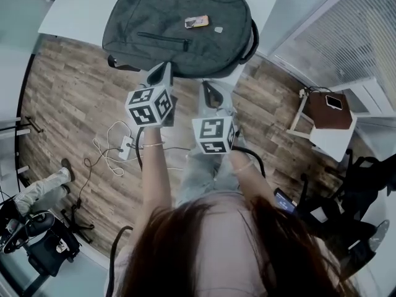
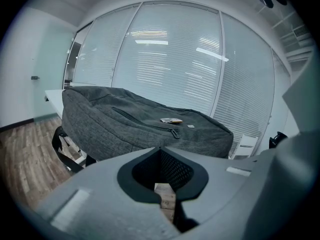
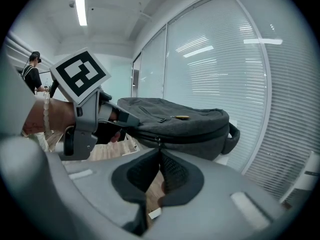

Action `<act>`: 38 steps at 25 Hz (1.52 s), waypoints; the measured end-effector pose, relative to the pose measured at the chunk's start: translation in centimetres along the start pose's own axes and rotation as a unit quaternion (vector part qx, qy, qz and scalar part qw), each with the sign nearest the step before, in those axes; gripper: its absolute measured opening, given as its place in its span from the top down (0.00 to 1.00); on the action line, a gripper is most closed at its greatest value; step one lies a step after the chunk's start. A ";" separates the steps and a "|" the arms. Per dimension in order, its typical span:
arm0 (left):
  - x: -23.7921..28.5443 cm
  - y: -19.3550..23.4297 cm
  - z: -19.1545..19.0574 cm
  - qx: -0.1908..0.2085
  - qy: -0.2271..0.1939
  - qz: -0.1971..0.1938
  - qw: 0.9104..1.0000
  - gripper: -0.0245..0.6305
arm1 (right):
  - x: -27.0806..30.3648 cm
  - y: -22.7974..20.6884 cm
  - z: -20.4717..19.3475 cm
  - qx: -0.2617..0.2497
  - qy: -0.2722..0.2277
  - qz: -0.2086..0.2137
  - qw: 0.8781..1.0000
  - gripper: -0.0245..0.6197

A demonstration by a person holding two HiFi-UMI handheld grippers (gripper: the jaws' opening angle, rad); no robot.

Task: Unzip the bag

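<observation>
A grey backpack (image 1: 179,30) lies flat on a white table (image 1: 74,14), with its front pocket zipper (image 1: 162,38) closed and a small tag (image 1: 196,21) on top. My left gripper (image 1: 164,68) is shut at the bag's near edge, with nothing seen between its jaws (image 2: 161,149). My right gripper (image 1: 206,85) is beside it, also shut. In the right gripper view the main zipper's pull (image 3: 159,142) hangs right at my right gripper's (image 3: 160,148) tips; I cannot tell if they touch it. The left gripper (image 3: 127,119) shows there against the bag (image 3: 185,124).
The table's near edge lies under both grippers, with wooden floor (image 1: 68,98) below. A power strip with cables (image 1: 125,146) lies on the floor. A chair with a brown bag (image 1: 328,110) stands at the right. Window blinds (image 2: 170,69) lie beyond the table.
</observation>
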State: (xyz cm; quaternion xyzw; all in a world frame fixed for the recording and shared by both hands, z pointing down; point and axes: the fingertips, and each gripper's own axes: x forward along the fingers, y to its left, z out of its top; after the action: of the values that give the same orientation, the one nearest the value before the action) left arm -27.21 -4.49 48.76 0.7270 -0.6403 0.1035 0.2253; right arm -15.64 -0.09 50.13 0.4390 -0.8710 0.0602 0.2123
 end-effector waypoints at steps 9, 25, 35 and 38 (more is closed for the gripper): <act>-0.1 -0.1 0.0 -0.001 -0.003 0.011 1.000 0.95 | -0.9 -1.5 -0.2 -0.008 0.004 0.001 1.000 0.95; -0.2 -0.2 -0.1 -0.003 -0.012 0.043 0.999 0.95 | -2.1 -5.0 -0.3 -0.024 -0.001 0.012 1.000 0.95; -0.1 -0.3 -0.1 0.006 -0.021 0.061 0.998 0.95 | -2.2 -6.8 -0.3 -0.042 -0.005 0.036 0.998 0.94; -0.2 -0.2 0.0 0.010 -0.024 0.065 0.998 0.95 | -2.1 -7.3 -0.1 -0.048 -0.013 0.044 0.998 0.94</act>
State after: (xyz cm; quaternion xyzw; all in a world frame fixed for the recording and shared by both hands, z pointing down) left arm -27.03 -4.32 48.66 0.6882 -0.6905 0.1068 0.1956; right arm -8.78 -2.94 48.71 0.3899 -0.8941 0.0221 0.2191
